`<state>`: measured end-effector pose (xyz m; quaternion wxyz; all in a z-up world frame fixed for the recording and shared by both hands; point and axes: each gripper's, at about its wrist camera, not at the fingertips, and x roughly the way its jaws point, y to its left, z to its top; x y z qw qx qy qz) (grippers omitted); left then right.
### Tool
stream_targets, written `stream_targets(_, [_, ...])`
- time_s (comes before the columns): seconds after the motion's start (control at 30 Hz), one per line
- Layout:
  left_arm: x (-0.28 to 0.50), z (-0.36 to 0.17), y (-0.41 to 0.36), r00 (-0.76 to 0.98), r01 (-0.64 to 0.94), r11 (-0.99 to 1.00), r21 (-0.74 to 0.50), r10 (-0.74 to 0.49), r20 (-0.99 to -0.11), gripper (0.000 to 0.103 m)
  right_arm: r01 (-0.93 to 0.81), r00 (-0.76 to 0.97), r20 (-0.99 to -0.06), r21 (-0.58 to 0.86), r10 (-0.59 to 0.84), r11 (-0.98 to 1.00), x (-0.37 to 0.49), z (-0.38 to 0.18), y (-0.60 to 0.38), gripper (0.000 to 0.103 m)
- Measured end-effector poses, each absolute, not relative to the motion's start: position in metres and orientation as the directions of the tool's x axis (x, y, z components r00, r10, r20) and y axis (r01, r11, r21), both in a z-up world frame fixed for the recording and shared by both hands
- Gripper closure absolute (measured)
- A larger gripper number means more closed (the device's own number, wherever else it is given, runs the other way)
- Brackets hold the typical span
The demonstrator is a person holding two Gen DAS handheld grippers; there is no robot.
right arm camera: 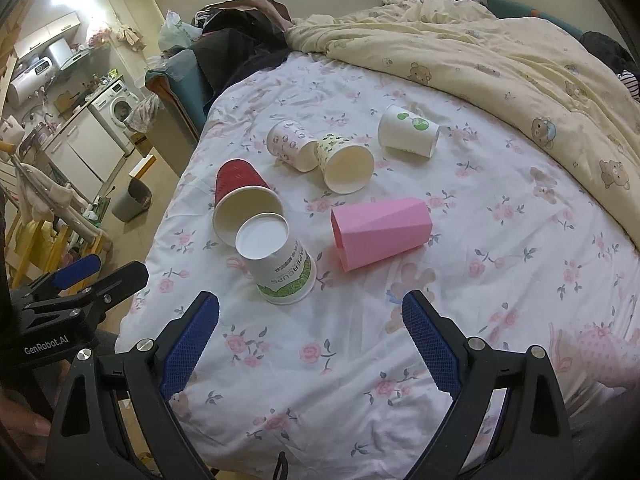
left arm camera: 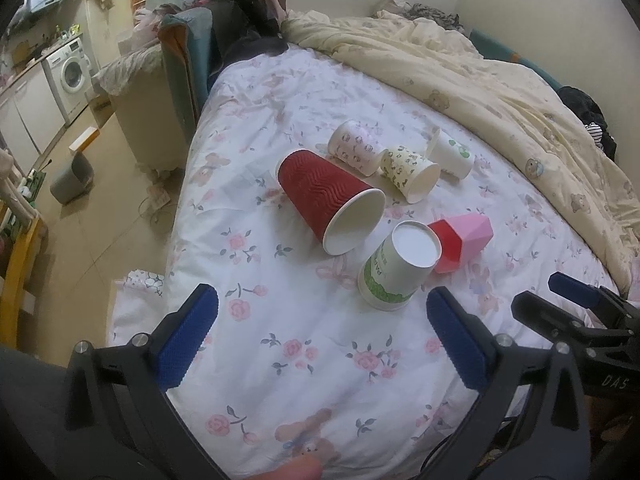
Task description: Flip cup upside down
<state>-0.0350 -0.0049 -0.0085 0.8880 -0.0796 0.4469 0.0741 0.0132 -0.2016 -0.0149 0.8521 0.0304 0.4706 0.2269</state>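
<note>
Several cups are on a floral bedsheet (left arm camera: 304,336). A white cup with green print (left arm camera: 396,266) (right arm camera: 276,262) stands upside down, base up, nearest the grippers. A red ribbed cup (left arm camera: 324,190) (right arm camera: 240,196) lies on its side beside it, mouth toward me. A pink faceted cup (left arm camera: 464,240) (right arm camera: 380,232) lies on its side. Three patterned paper cups (left arm camera: 408,172) (right arm camera: 344,164) lie on their sides farther back. My left gripper (left arm camera: 320,340) is open and empty, just short of the white cup. My right gripper (right arm camera: 310,340) is open and empty, also short of it.
A cream bear-print duvet (left arm camera: 480,80) is bunched along the bed's far and right side. Dark clothes and bags (left arm camera: 240,12) are piled at the bed's far left. The bed's left edge drops to a floor with a grey bin (left arm camera: 72,178) and a washing machine (left arm camera: 72,72).
</note>
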Motion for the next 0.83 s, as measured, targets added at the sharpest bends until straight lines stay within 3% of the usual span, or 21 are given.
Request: stream_targets(0.83, [-0.0359, -0.0117, -0.0009, 0.583, -0.207, 0.973, -0.105, 0.037, -0.811, 0.000, -0.354, 0.429, -0.798, 0.283, 0.423, 0.892, 0.0131, -0.0214, -0.1999, 0.008])
